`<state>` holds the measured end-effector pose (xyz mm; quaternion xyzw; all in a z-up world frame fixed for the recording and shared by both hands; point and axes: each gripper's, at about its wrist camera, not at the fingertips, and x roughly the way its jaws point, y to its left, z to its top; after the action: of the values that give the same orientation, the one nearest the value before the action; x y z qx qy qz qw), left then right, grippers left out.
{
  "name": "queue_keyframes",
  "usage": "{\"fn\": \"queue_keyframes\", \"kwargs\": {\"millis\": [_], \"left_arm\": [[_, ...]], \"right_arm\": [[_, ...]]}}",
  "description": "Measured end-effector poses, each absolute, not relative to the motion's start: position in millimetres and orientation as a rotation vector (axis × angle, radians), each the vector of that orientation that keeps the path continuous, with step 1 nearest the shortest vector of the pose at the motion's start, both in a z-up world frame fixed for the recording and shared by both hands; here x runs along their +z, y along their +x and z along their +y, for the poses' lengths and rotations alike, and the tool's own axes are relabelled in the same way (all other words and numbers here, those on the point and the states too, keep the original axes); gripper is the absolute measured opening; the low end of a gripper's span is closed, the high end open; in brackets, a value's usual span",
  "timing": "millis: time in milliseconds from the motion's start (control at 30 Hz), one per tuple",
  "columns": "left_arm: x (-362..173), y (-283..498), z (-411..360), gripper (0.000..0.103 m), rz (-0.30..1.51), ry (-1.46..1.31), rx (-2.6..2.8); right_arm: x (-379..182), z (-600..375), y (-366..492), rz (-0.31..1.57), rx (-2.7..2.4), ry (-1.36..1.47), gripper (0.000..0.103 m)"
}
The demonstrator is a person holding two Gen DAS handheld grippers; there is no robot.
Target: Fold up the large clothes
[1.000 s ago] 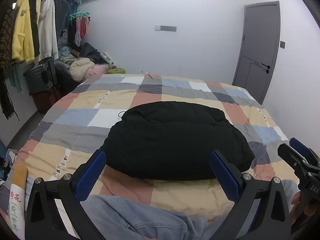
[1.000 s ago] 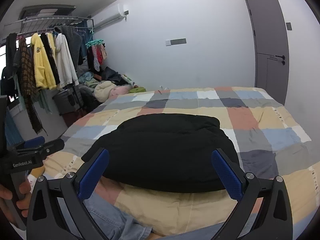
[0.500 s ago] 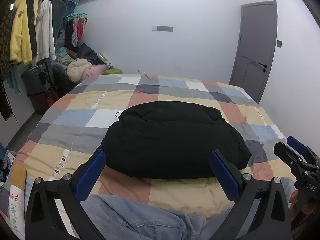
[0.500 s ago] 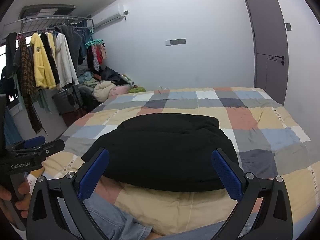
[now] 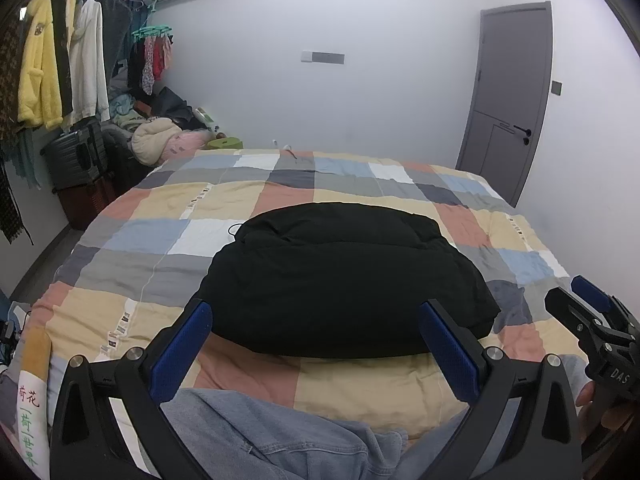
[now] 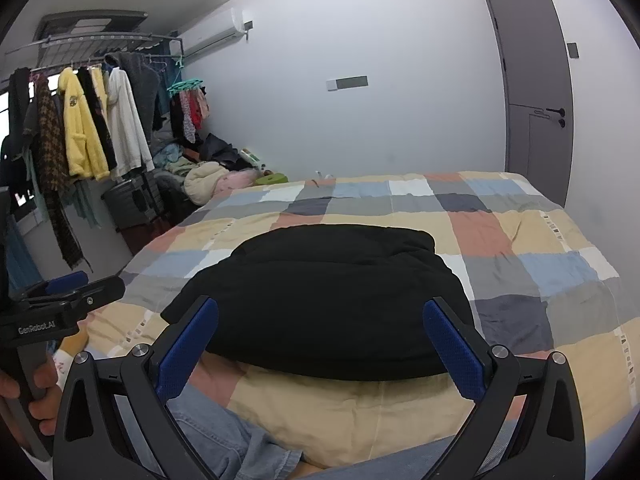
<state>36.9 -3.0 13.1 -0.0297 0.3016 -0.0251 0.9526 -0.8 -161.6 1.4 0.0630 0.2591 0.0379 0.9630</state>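
Both our grippers, left gripper (image 5: 316,334) and right gripper (image 6: 320,330), gape empty; black puffer jacket (image 5: 344,280) lies crosswise just ahead on bed (image 5: 132,280), equally near.

Folded coat (image 5: 340,280) lies on bed (image 5: 160,208), mid-width, toward near edge. Jeans (image 5: 280,432) at near edge, before coat, below both grippers. Left gripper (image 5: 316,344) and right gripper (image 6: 320,340) hover side by side near coat's near edge, jaws wide, clear of it. Clothes rack (image 6: 80,120) left of bed. Suitcase (image 5: 76,156) under rack. Clothes pile (image 5: 160,136) at far left corner. Door (image 5: 508,108) far right, behind bed. Air conditioner (image 6: 216,30) high on far wall, above pile.
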Motion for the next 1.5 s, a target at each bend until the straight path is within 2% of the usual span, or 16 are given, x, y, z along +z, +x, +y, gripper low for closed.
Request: {"fn": "queue_keyframes", "kwargs": {"millis": [1500], "left_arm": [[13.1,29.8,-10.4,0.103,0.617,-0.046,-0.065]], "right_arm": [[-10.2,-165.1,-7.8,0.528,0.052,0.127,0.103]]}}
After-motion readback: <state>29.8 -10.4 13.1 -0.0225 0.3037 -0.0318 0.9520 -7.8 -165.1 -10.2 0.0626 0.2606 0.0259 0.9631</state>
